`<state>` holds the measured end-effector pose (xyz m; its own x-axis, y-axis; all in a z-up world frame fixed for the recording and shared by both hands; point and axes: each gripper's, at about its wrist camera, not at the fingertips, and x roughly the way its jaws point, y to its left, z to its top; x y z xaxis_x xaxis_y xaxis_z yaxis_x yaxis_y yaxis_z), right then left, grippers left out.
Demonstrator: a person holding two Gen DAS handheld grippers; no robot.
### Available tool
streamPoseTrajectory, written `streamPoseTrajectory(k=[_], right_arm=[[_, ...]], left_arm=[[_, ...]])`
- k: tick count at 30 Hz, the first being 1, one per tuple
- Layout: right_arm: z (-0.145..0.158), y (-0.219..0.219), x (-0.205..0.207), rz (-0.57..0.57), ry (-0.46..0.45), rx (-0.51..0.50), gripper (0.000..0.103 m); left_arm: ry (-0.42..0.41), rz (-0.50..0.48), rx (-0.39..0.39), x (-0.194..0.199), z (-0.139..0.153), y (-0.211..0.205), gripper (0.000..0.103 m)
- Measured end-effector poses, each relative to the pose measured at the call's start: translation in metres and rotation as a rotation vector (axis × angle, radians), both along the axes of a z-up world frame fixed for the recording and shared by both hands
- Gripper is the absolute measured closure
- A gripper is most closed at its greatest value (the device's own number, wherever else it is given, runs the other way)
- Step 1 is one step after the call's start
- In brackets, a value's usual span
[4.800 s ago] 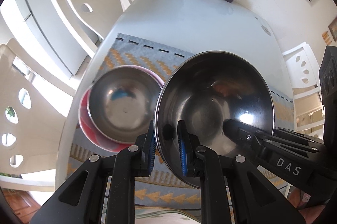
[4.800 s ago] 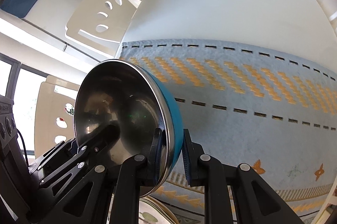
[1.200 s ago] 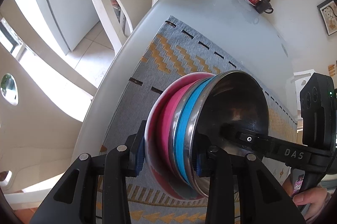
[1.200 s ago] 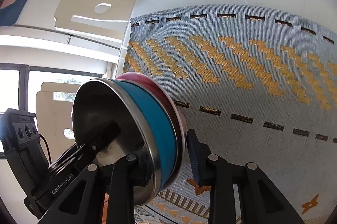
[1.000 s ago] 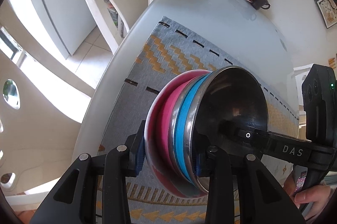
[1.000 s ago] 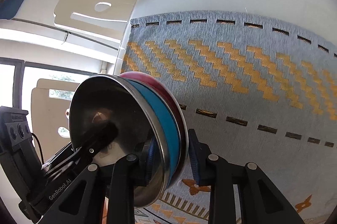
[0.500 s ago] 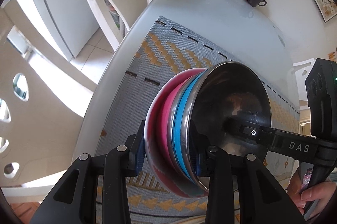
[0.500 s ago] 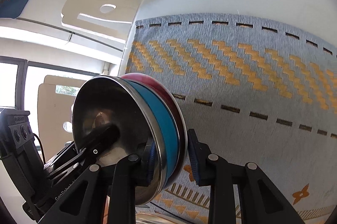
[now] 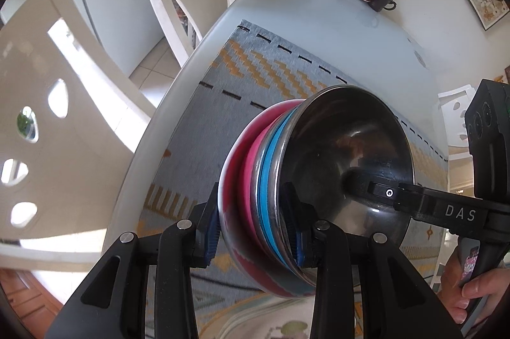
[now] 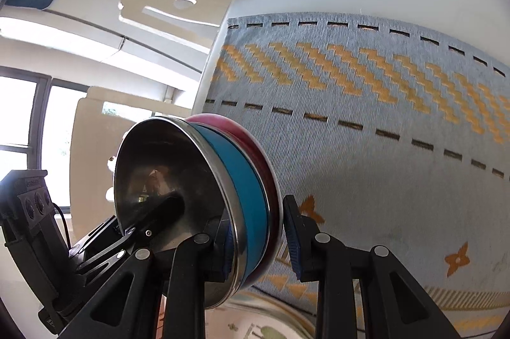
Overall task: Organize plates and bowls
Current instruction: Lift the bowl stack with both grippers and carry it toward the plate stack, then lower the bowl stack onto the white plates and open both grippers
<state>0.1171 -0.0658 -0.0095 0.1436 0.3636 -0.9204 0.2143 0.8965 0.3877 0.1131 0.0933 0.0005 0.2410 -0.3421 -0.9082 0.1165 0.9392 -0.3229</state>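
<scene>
White table (image 9: pixel 318 20) w/ grey-orange mat (image 10: pixel 366 116) sits below my nested bowl stack (image 9: pixel 287 189), which hangs tilted above the mat's near edge, clear of it. Stack: red plate-like base, pink bowl, blue-sided steel bowl on top. My left gripper (image 9: pixel 253 227) pinches the rim on one side, my right gripper (image 10: pixel 255 240) the opposite rim, both clamped. Steel looks stiff, light-ish, slick; nested pieces could slide, so I'd judge rim grips across all layers safest. Stack's underside is hidden; a pale plate by the mat's near edge is cut off.
</scene>
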Motion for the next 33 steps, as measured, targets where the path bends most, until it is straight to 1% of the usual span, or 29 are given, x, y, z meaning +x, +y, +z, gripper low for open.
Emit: streamPoseTrajectory(k=[6,12,19,29,33], right_arm=[[0.019,0.004,-0.027,0.025,-0.016,0.001,0.075],[0.03,0.01,-0.06,0.061,-0.002,0.012,0.075],[0.027,0.014,-0.101,0.083,0.032,0.027,0.075],[0.023,0.025,-0.139,0.117,0.07,0.023,0.075],[0.014,0.028,-0.153,0.13,0.096,0.023,0.075]], left_arm=[[-0.02,0.011,0.016,-0.034,0.017,0.001,0.071],[-0.011,0.026,0.023,-0.07,0.023,0.003,0.071],[0.008,0.028,0.041,-0.109,0.02,0.002,0.071],[0.022,0.029,0.052,-0.148,0.016,0.008,0.071],[0.037,0.036,0.053,-0.159,0.008,0.008,0.071]])
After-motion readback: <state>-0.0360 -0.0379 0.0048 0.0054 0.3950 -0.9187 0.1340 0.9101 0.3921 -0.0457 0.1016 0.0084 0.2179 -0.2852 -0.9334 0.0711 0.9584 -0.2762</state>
